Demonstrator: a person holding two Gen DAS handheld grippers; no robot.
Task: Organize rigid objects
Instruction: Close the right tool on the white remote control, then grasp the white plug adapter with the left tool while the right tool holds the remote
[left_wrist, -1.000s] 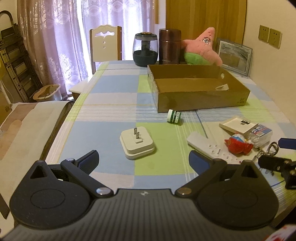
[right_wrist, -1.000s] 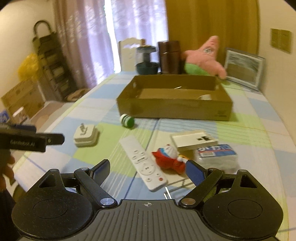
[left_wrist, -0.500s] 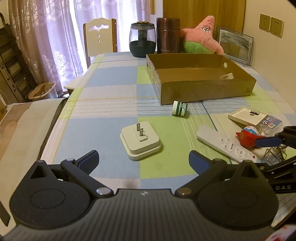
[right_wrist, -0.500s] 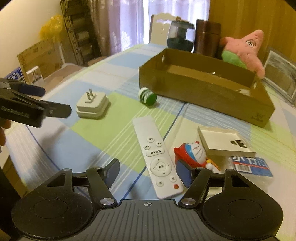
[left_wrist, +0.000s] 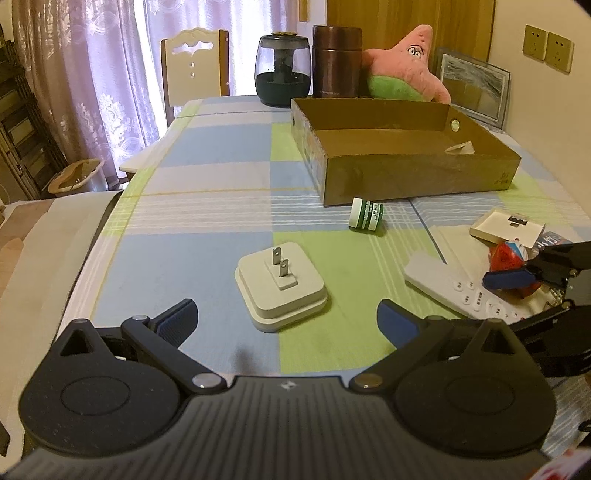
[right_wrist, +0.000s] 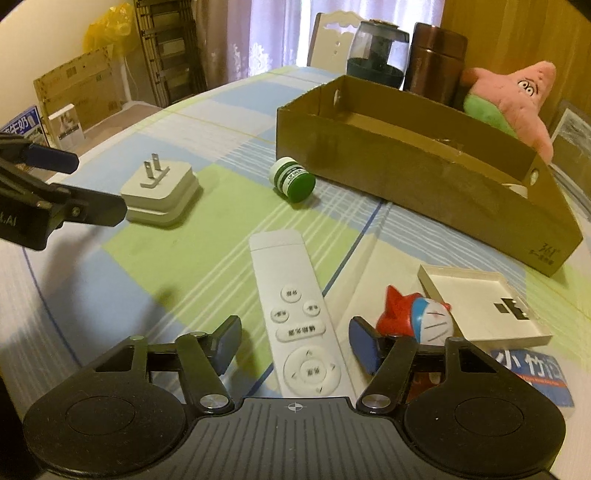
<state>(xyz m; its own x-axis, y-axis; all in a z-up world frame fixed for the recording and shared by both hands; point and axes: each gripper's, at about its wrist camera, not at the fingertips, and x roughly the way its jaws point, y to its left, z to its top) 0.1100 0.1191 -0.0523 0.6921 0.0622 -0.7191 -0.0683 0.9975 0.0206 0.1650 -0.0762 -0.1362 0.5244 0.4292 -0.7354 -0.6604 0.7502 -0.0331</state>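
Observation:
My left gripper (left_wrist: 286, 319) is open, low over the table, with the white plug adapter (left_wrist: 281, 287) just ahead between its fingers; the adapter also shows in the right wrist view (right_wrist: 160, 194). My right gripper (right_wrist: 293, 345) is open and straddles the near end of the white remote (right_wrist: 299, 321), its jaws apart from it. The remote also shows in the left wrist view (left_wrist: 458, 290). A red and blue toy figure (right_wrist: 421, 315) lies beside the right finger. A green lip balm jar (right_wrist: 293, 179) lies on its side before the open cardboard box (right_wrist: 417, 173).
A white flat box (right_wrist: 484, 304) and a tissue pack (right_wrist: 532, 374) lie at the right. A dark jar (left_wrist: 282, 70), a brown flask (left_wrist: 336, 61), a pink plush star (left_wrist: 406, 70) and a picture frame (left_wrist: 474, 88) stand behind the box. A chair (left_wrist: 194, 64) stands at the far end.
My right gripper has moved forward and down over the near end of the remote. My left gripper has come closer to the plug adapter. Both stay open.

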